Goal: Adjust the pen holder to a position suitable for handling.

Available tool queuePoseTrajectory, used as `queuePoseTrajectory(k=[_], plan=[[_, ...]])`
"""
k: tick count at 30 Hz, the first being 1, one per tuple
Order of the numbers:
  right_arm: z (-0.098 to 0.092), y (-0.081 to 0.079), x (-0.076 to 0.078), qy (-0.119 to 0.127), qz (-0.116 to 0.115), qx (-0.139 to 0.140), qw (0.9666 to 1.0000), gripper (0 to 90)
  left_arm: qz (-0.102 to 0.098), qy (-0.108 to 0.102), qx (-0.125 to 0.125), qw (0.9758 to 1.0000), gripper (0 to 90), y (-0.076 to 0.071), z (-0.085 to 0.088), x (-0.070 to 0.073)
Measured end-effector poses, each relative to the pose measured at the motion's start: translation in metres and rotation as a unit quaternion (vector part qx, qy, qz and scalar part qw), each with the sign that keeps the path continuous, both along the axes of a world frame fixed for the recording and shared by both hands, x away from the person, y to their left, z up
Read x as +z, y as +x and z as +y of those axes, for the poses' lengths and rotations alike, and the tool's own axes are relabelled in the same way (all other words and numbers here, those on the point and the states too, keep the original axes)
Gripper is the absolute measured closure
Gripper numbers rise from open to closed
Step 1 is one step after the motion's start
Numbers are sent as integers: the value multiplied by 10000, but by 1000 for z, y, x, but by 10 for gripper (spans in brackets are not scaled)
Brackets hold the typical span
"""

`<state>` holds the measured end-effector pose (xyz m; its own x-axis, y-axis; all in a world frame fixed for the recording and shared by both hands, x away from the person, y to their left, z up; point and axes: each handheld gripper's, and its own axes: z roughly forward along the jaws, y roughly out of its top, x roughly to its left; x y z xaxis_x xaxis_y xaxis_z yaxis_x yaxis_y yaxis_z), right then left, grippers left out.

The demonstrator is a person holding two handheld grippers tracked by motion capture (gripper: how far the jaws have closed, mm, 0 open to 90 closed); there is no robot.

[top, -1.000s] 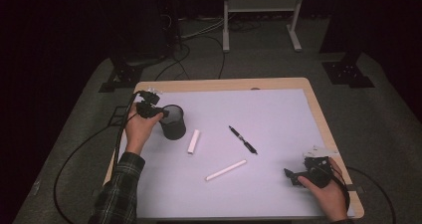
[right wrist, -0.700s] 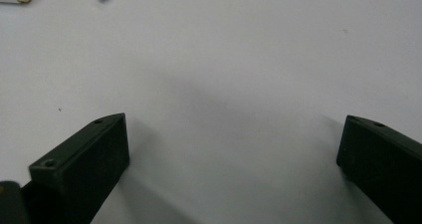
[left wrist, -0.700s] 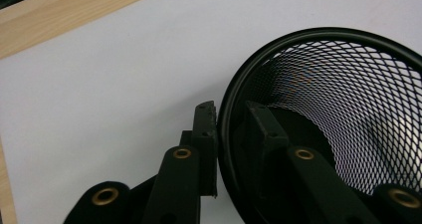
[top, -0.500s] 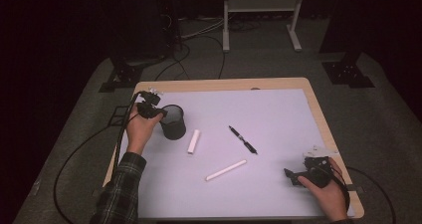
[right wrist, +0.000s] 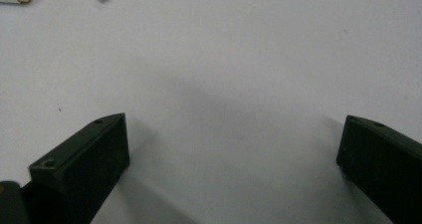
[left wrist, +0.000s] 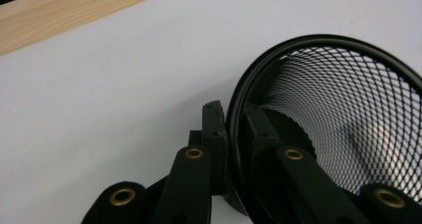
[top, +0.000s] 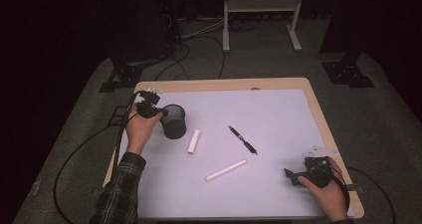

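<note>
A black mesh cup [top: 174, 122] stands on the white mat [top: 283, 109] at the left. My left gripper [top: 158, 113] is at its near-left rim. In the left gripper view the jaws have just been closing, and my left gripper [left wrist: 231, 109] is shut on the wall of the mesh cup [left wrist: 348, 109], one jaw inside and one outside. At the mat's front right my right gripper [top: 291, 176] rests, pointing left. In the right gripper view my right gripper [right wrist: 234, 129] stands open over bare mat, with nothing between its jaws.
A short white stick [top: 193, 141], a longer white stick [top: 226, 169] and a black pen [top: 243, 140] lie in the middle of the mat. The table's wooden edge [top: 318, 114] frames the mat. Cables and stand legs lie on the floor behind.
</note>
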<state>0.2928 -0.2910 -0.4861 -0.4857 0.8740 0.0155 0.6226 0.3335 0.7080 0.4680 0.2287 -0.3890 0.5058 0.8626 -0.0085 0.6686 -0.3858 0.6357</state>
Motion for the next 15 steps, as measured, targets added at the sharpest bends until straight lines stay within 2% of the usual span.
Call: queuePoseTrajectory(k=[11,15], plan=[[0,0,0,1,2,-1,10000,0,-40,6,15,10000,827,-2,2,5],[0,0,0,1,1,-1,10000,0,-48,-73,17,10000,827,-5,2,9]])
